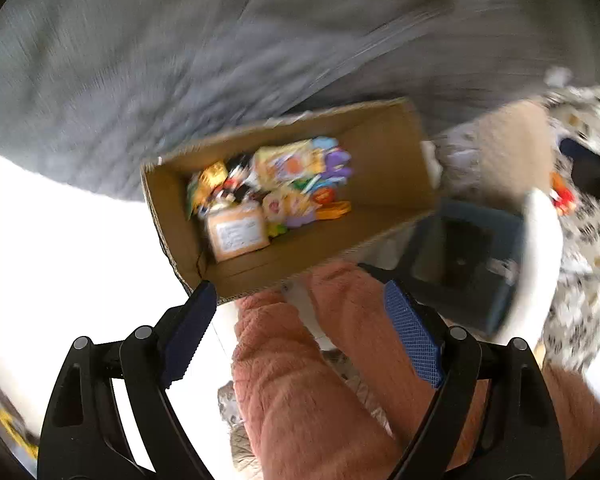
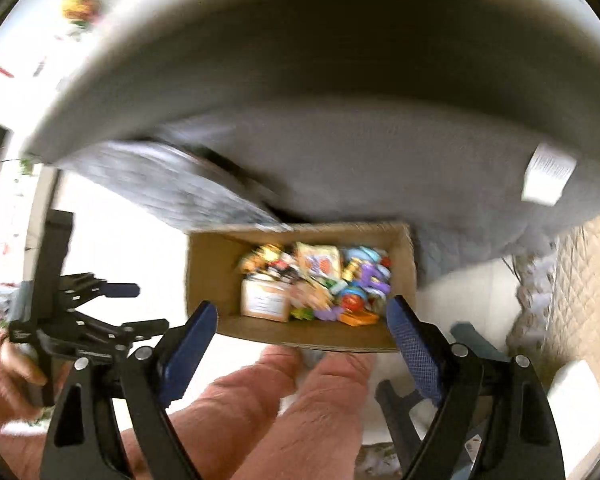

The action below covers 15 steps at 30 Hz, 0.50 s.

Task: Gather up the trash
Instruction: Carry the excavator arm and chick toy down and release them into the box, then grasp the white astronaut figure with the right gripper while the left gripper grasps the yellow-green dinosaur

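Note:
An open cardboard box (image 1: pixel 384 160) stands on the floor, holding colourful wrappers (image 1: pixel 296 184) and a small labelled carton (image 1: pixel 238 232). It also shows in the right wrist view (image 2: pixel 212 264), with the wrappers (image 2: pixel 332 280) and carton (image 2: pixel 266 300) inside. My left gripper (image 1: pixel 300 316) is open and empty, held above the box's near edge. My right gripper (image 2: pixel 300 320) is open and empty, also above the near edge. The left gripper also shows at the left of the right wrist view (image 2: pixel 112 292). Both views are blurred.
A grey quilted cover (image 1: pixel 140 60) lies behind the box, under a white rounded edge (image 2: pixel 260 40). The person's pink-trousered legs (image 1: pixel 300 380) are below the grippers. A dark blue stool (image 1: pixel 460 252) stands to the right, beside patterned fabric (image 1: pixel 588 220).

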Motion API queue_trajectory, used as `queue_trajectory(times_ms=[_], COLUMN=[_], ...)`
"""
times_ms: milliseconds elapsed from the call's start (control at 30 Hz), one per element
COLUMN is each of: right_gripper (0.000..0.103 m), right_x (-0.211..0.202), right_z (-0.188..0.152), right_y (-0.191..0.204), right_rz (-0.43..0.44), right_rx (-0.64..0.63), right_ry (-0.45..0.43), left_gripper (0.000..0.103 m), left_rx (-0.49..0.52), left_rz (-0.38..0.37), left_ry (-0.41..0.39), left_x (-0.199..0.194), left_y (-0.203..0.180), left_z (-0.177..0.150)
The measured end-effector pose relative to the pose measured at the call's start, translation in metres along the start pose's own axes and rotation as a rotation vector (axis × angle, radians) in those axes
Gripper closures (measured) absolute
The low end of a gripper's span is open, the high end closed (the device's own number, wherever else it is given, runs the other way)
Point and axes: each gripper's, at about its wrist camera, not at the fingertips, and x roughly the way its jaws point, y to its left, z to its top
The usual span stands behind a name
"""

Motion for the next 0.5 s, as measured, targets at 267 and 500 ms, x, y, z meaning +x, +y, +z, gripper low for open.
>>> queue_trajectory(times_ms=[267, 500], right_gripper=[0.005, 0.006], right_x=[-0.153, -0.134], right_z=[0.082, 0.265], right_y=[0.018, -0.030], right_rz=[0.060, -0.049], right_rx=[-0.084, 0.001], right_ry=[-0.409, -0.502], left_gripper=[0.014, 0.014], left_rx=[0.125, 0.031], left_rz=[-0.046, -0.007], left_ry=[-0.258, -0.430], left_x=[-0.131, -0.174], left_y=[-0.066, -0.078], left_z=[-0.006, 0.010])
